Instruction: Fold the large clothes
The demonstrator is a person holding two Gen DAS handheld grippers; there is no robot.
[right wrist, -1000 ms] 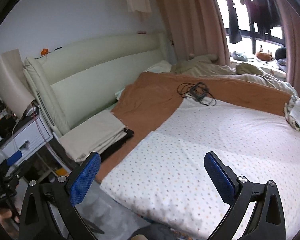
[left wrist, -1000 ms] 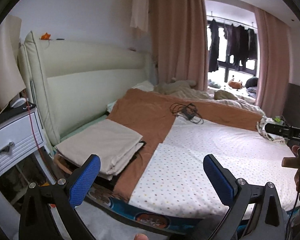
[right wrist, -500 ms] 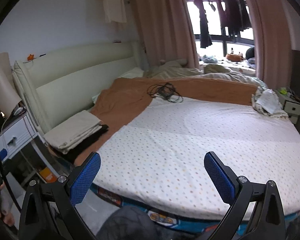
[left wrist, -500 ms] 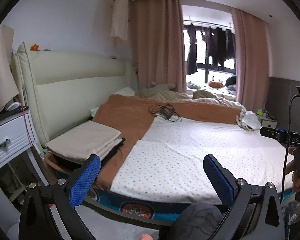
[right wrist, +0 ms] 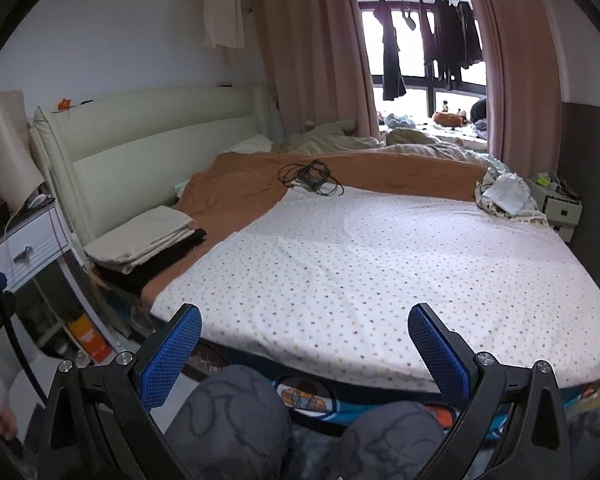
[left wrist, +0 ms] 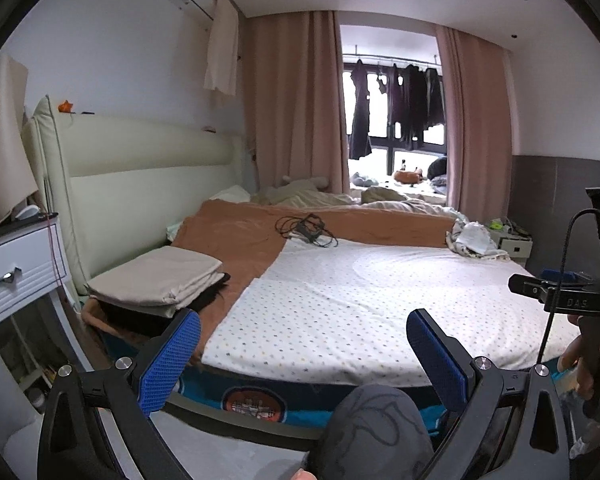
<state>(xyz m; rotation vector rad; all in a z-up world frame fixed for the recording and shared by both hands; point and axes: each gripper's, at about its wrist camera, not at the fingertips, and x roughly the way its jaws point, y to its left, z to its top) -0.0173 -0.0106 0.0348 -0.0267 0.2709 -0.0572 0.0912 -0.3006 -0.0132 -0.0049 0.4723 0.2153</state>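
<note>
A stack of folded beige cloth lies on dark folded clothes at the bed's near left corner; it also shows in the right wrist view. A white dotted sheet covers the bed, also seen in the left wrist view. My left gripper is open and empty, held off the foot of the bed. My right gripper is open and empty, also back from the bed edge. The right gripper's body shows at the right of the left wrist view.
An orange blanket lies along the headboard side with a tangled black cable on it. A crumpled cloth pile sits at the far right corner. A white nightstand stands left. The person's knees are below the grippers.
Both grippers have pulled back and away from the bed, so more of the room shows. The folded beige stack stays at the bed's left corner. Both stay open.
</note>
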